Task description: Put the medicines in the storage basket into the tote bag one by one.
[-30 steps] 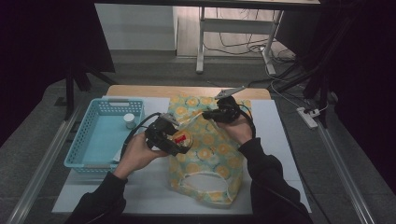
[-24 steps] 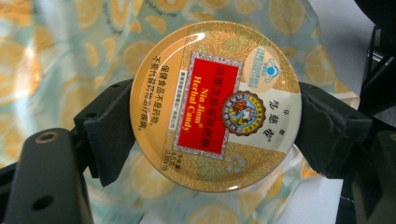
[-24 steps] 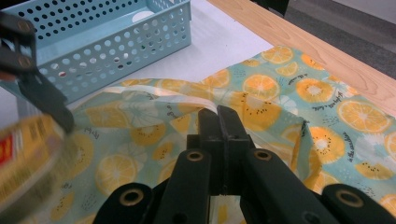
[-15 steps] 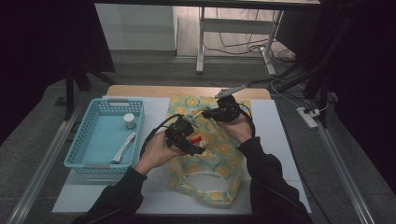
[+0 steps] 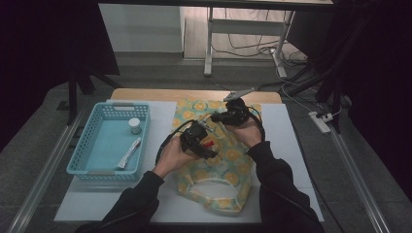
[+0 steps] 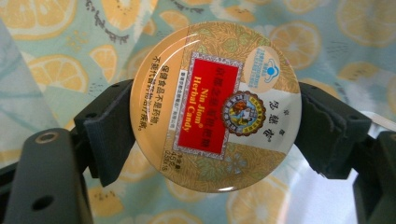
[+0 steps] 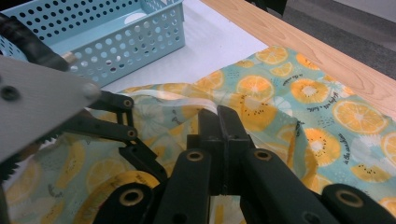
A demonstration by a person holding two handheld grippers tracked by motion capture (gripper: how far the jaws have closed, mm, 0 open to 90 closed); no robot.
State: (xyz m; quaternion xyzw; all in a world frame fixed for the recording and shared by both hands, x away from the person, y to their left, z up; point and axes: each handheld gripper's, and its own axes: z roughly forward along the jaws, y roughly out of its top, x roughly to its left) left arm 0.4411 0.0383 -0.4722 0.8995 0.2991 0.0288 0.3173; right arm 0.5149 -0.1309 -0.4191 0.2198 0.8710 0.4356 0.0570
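Tool on the left (image 5: 208,144) was clamped on a round herbal candy tin (image 6: 215,106) over the fruit-print bag (image 5: 228,165), not yet inside, while the right tool (image 7: 218,122), jaws together, pinched the bag's rim.

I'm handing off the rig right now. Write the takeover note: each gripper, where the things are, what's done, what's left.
Left gripper: shut on the round candy tin, gripped by its edges, held over the fruit-print bag.
Right gripper: shut, pinching the bag's fabric near its far end and lifting it.
Bag lies on the white mat; the blue basket to its left holds a small white jar and a tube.
Done: tin picked up and brought to the bag.
Left, most likely: slip the tin into the bag, release, then fetch the jar and tube.
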